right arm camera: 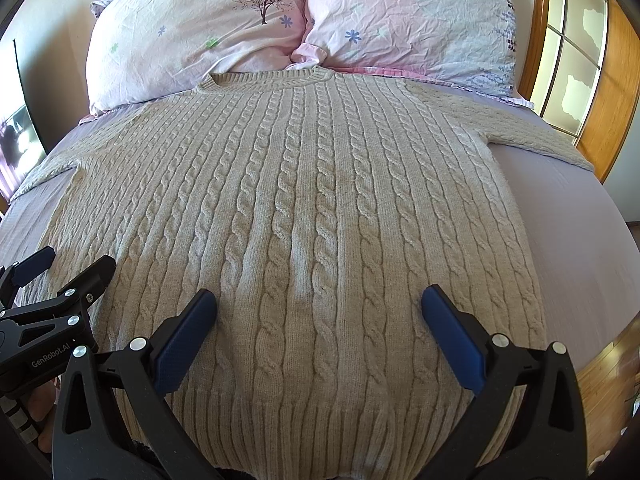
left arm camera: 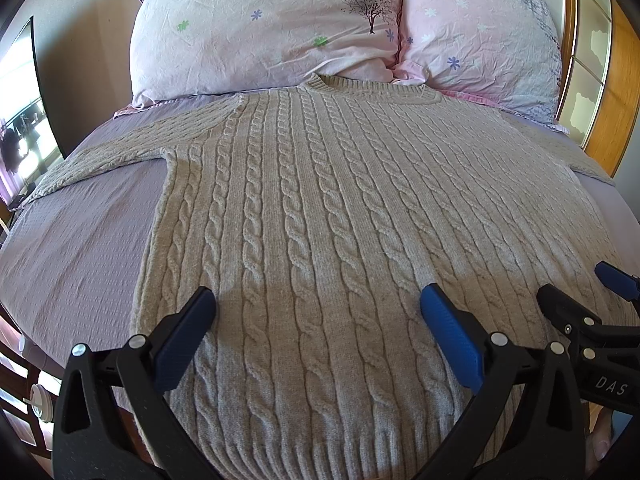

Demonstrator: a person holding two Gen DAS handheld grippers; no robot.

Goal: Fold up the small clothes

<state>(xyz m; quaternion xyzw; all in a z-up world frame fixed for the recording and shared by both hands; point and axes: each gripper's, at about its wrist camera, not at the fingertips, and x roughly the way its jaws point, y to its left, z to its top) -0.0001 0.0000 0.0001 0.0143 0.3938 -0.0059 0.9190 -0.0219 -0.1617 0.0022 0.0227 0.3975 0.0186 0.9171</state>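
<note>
A beige cable-knit sweater lies flat on the bed, collar toward the pillows, sleeves spread out to both sides; it also shows in the right wrist view. My left gripper is open and empty, hovering over the sweater's lower left part near the hem. My right gripper is open and empty over the lower right part. The right gripper shows at the right edge of the left wrist view, and the left gripper shows at the left edge of the right wrist view. Both sit side by side.
The bed has a lilac sheet. Two pink floral pillows lie at the head. A wooden-framed window or door stands at the right. A dark screen stands at the left. Wooden floor shows at the bed's right.
</note>
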